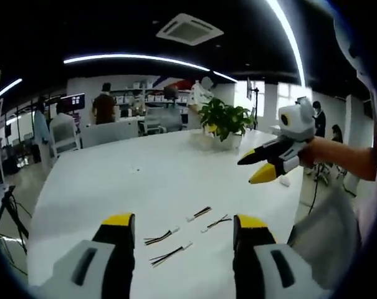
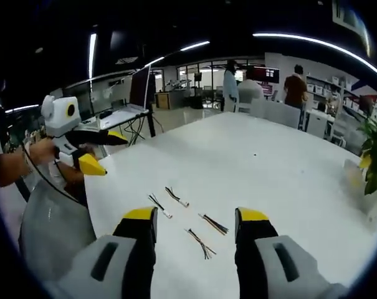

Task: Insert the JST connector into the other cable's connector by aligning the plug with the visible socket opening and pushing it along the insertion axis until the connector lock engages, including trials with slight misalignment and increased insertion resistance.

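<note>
White table (image 1: pixel 163 168) in the left gripper view carries four short cables (image 1: pixel 161 237) between the released left gripper (image 1: pixel 184 225); potted plant (image 1: pixel 224 119) at 1 o'clock. Right gripper view — right gripper (image 2: pixel 195 218) released, cables (image 2: pixel 176 197) ahead, laptop (image 2: pixel 138 93) at 11 o'clock.

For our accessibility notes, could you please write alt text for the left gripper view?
Four short cables with white connectors lie apart on a white table, just beyond the left gripper, whose yellow-tipped jaws stand open. The right gripper, held in a hand, hovers at right, near a potted plant.
</note>
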Demonstrator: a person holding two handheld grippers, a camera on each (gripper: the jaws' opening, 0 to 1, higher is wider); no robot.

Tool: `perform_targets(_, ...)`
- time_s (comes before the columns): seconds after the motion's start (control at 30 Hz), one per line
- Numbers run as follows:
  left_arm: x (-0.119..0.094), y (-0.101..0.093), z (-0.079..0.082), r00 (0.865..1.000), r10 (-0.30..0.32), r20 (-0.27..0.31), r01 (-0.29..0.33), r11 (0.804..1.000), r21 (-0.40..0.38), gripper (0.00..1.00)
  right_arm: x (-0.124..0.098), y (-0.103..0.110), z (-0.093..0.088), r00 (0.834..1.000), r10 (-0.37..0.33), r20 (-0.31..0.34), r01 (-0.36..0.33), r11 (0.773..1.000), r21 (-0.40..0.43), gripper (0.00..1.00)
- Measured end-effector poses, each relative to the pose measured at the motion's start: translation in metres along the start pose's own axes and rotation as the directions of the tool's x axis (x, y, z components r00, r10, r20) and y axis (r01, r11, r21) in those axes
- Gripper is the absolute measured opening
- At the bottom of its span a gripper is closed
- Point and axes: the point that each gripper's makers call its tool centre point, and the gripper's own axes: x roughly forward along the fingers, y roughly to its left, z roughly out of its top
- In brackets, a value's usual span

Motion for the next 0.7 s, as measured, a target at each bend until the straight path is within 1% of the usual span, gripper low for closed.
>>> perform_targets(0.1,0.009,0.001,-0.003,1.000,-0.010,-0.011,0.010,1.000,-0.004,0.60,0.004,-0.002,0.002,1.000,0.003,0.002,-0.003,1.000,-0.003,0.47)
perform_targets(0.13,0.013,0.005,-0.009,1.000,0.003,-0.031,-0.004,1.000,-0.015,0.61,0.005,-0.004,0.002,1.000,-0.004,0.002,0.004,1.000,0.000,0.47)
perform_targets(0.2,0.019,0.011,-0.019,0.998,0.024,-0.065,-0.026,0.999,-0.037,0.66,0.007,-0.009,0.000,1.000,-0.011,-0.004,0.011,1.000,0.010,0.48)
perform_targets(0.3,0.027,0.012,-0.025,0.997,0.009,-0.071,-0.012,0.999,-0.041,0.65,0.007,-0.012,0.000,1.000,-0.015,-0.003,0.015,1.000,0.005,0.47)
perform_targets(0.43,0.036,0.013,-0.026,0.998,-0.015,-0.059,0.012,0.999,-0.047,0.64,0.009,-0.018,-0.001,1.000,-0.020,-0.004,0.020,1.000,-0.005,0.46)
perform_targets(0.5,0.040,0.015,-0.027,0.998,-0.013,-0.055,0.011,0.999,-0.042,0.63,0.012,-0.024,-0.003,1.000,-0.024,-0.004,0.024,1.000,-0.005,0.46)
perform_targets(0.6,0.045,0.019,-0.028,0.999,0.002,-0.048,-0.005,0.999,-0.045,0.65,0.016,-0.028,-0.005,0.999,-0.031,-0.017,0.032,0.999,0.008,0.46)
perform_targets(0.67,0.049,0.019,-0.031,0.998,-0.004,-0.056,0.002,0.999,-0.045,0.65,0.018,-0.029,-0.002,1.000,-0.030,-0.002,0.030,0.999,0.025,0.45)
perform_targets(0.7,0.050,0.019,-0.032,0.998,-0.006,-0.060,0.003,0.999,-0.041,0.65,0.019,-0.030,0.004,0.999,-0.034,0.024,0.033,0.999,0.026,0.45)
